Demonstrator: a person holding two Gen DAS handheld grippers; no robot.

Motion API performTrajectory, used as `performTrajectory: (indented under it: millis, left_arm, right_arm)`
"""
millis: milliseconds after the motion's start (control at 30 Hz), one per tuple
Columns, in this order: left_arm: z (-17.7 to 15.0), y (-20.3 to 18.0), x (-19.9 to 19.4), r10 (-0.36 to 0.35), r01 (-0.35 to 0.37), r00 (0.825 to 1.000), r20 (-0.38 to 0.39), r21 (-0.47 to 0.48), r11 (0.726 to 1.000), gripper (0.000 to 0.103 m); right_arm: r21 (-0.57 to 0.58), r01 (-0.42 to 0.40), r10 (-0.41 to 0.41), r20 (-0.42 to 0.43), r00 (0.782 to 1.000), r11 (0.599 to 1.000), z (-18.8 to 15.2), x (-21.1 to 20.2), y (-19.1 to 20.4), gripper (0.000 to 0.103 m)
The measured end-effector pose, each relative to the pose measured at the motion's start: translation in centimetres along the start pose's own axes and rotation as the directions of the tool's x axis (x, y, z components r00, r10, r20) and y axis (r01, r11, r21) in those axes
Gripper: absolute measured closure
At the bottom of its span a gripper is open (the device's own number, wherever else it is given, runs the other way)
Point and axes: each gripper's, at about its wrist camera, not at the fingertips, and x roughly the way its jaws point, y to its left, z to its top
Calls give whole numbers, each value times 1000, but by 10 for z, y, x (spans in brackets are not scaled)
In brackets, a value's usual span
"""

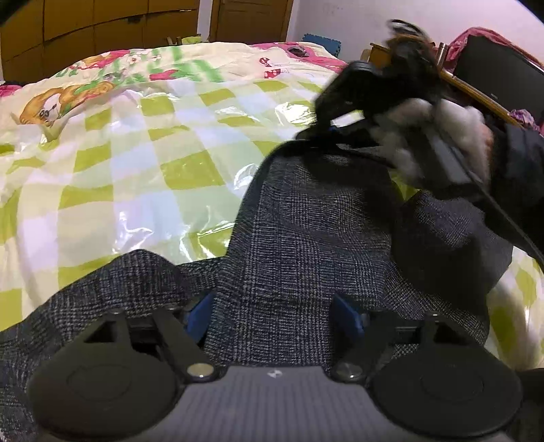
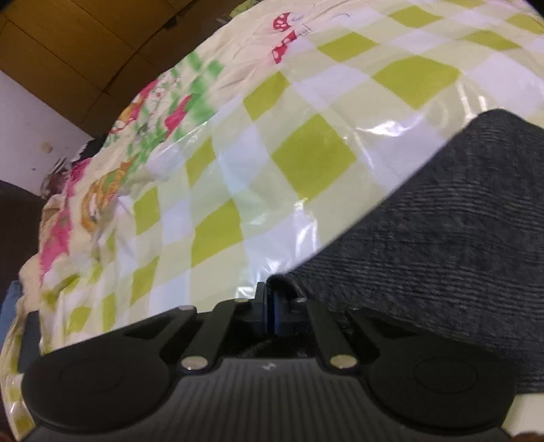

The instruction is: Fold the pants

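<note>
My left gripper [image 1: 272, 319] straddles the dark plaid pants [image 1: 306, 231] with jaws wide, pads not pressing. My right gripper [image 2: 270, 306] is pinched shut on the far edge of the cloth. I should keep that edge taut and lay it squarely over. The pants run lengthwise away from me across the bed's near edge [image 1: 102, 176].

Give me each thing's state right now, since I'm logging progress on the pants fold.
pants: dark checked fabric, rumpled on the bed, one end lifted, not folded flat.
left claw: jaws wide apart, fabric lying between them, no pinch visible.
right claw: shut, pinching the pants' edge.
bed cover: spread out, glossy, wrinkled.
cupboard doors: closed.
</note>
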Motion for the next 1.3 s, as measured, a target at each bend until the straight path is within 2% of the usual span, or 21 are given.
performTrajectory:
  millis: [100, 167, 267, 400, 500, 567, 633, 700, 833, 933, 1033, 1100, 1233, 1300]
  left_arm:
    - [2, 8, -7, -15, 15, 1000, 6, -53, 999, 35]
    - [4, 8, -16, -40, 41, 999, 23, -59, 997, 36]
    - [5, -4, -30, -61, 62, 998, 33, -14, 998, 36]
    - [6, -28, -45, -129, 128, 991, 37, 41, 991, 36]
    - [3, -55, -55, -204, 200, 978, 32, 104, 974, 35]
    - [-1, -73, -54, -242, 239, 970, 5, 147, 960, 35]
    - [-8, -91, -44, -253, 256, 967, -40, 178, 950, 35]
    - [-14, -99, -25, -268, 282, 958, -103, 171, 944, 34]
    - [-31, -112, -7, -229, 264, 955, -186, 189, 946, 34]
    - [-30, -115, -9, -226, 264, 954, -195, 194, 945, 33]
    - [-24, -123, -9, -227, 264, 954, -194, 190, 946, 33]
    - [-17, -126, -7, -229, 263, 956, -182, 189, 946, 33]
    - [-2, -135, -3, -267, 290, 953, -146, 167, 943, 32]
    - [6, -147, 7, -263, 282, 957, -125, 175, 943, 32]
  right_arm:
    - [-49, -24, 25, 26, 999, 999, -3, -32, -1, 99]
    - [-92, -44, 49, 55, 997, 995, -6, -65, -1, 99]
    - [-126, -51, 66, 111, 992, 991, -12, -118, -9, 100]
    - [-119, -44, 65, 185, 981, 992, -28, -200, -33, 100]
    - [-106, -11, 32, 201, 979, 994, -53, -247, -53, 100]
    - [-61, 5, 7, 192, 981, 998, -72, -265, -74, 100]
    - [-14, 32, -29, 158, 987, 999, -92, -267, -100, 99]
    - [37, 73, -77, 129, 989, 997, -108, -255, -124, 99]
    - [139, 27, -43, 113, 993, 990, -122, -234, -157, 92]
    - [195, -42, 13, 151, 988, 980, -122, -233, -166, 89]
    - [294, -203, 141, 219, 966, 934, -121, -232, -177, 80]
    - [321, -258, 188, 235, 954, 911, -124, -230, -179, 60]
    - [341, -277, 202, 240, 950, 898, -133, -216, -178, 58]
    - [387, -294, 208, 248, 946, 874, -130, -205, -184, 58]
